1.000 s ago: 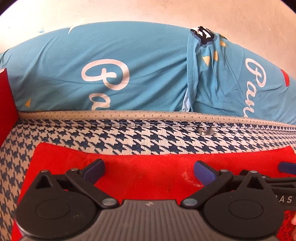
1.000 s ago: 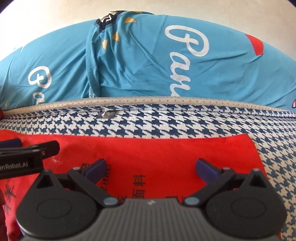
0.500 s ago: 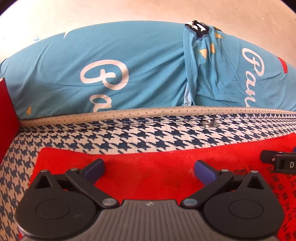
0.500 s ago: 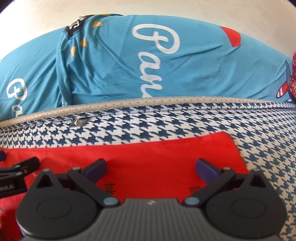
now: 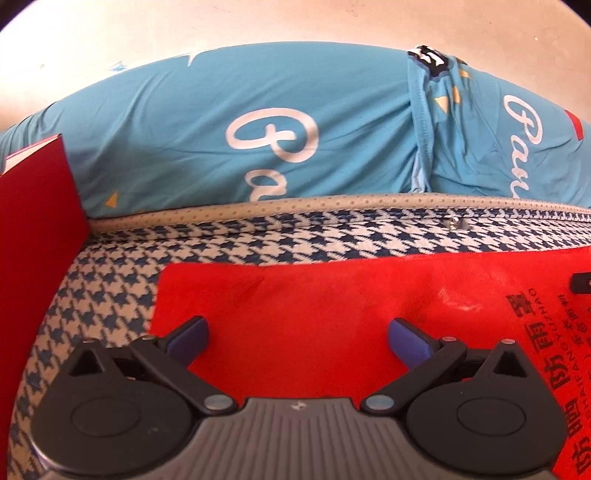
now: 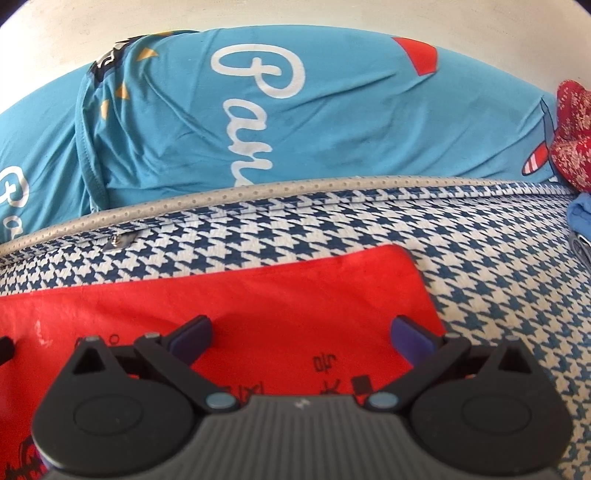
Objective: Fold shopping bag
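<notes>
The red shopping bag (image 5: pixel 332 302) lies flat, long axis running left-right under both wide-spread claws, left claw (image 5: pixel 297 338) over its left end, right claw (image 6: pixel 301 338) over its right

A houndstooth cushion (image 5: pixel 258 243) with beige piping fronts blue printed bedding (image 6: pixel 332 122) against a pale wall (image 5: pixel 258 22).

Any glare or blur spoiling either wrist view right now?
Left wrist: sharp, though the red bag looks oversaturated and fisheye bows the grey piping. Right wrist: the bag reads clearly, the blue cloth is slightly soft; both top edges are washed out.
</notes>
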Tool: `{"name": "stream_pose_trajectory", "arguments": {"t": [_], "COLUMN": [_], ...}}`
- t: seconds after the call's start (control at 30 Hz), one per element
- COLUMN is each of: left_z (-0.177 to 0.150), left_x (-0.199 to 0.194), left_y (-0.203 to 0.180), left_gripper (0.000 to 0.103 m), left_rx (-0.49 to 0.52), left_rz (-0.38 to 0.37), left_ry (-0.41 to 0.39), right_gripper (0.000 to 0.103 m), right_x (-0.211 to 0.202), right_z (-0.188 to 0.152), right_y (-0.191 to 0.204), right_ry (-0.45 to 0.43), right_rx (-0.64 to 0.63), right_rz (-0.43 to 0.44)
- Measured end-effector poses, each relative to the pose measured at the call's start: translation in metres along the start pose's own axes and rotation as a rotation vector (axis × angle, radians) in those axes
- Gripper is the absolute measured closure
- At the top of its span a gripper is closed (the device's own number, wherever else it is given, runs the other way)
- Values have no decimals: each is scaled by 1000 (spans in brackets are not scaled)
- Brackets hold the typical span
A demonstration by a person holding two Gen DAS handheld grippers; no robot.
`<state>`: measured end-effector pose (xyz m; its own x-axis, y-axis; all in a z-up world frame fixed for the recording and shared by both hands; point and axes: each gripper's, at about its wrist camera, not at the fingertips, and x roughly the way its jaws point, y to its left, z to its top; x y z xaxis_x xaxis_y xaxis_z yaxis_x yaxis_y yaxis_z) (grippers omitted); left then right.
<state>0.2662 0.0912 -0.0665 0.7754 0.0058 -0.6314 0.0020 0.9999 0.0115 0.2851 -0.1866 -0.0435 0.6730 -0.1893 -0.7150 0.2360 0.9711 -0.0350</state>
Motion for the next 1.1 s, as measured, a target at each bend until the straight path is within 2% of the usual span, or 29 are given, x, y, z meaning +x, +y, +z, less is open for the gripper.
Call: {"name": "stream_pose_trajectory", "arguments": {"t": [0.27,0.33,0.43,0.53,0.67,0.8,1.1], "left_z": [-2,0,4,1,-10,-15,-26], "left_x": [-18,-26,-35,-36,-28,-32,-50], "left_y": [14,6,-14,-39,-51,-52,-51], "left_gripper": [1,1,1,1,0,0,0], "left_rx": [-48,-33,-7,43,68,79,85], "left_rz": [49,10,-50,-103,-115,-118,-122], "left_ry": [45,9,-27,-9,50,45,59], "right_gripper": [0,0,0,0,0,0,0], "right_x": [-6,-11,-18,-24,-20,-23,-43], "right_z": [-2,0,3,4,-2,-11,-34], "right_y": [-12,-10,-3,5,18,25,29], "right_ry": [34,31,9,7,43,52,60], "right_rx": [30,29,24,-1,-65,-122,-209], "right_rz": [-18,-2,91,170,156,141,170]}}
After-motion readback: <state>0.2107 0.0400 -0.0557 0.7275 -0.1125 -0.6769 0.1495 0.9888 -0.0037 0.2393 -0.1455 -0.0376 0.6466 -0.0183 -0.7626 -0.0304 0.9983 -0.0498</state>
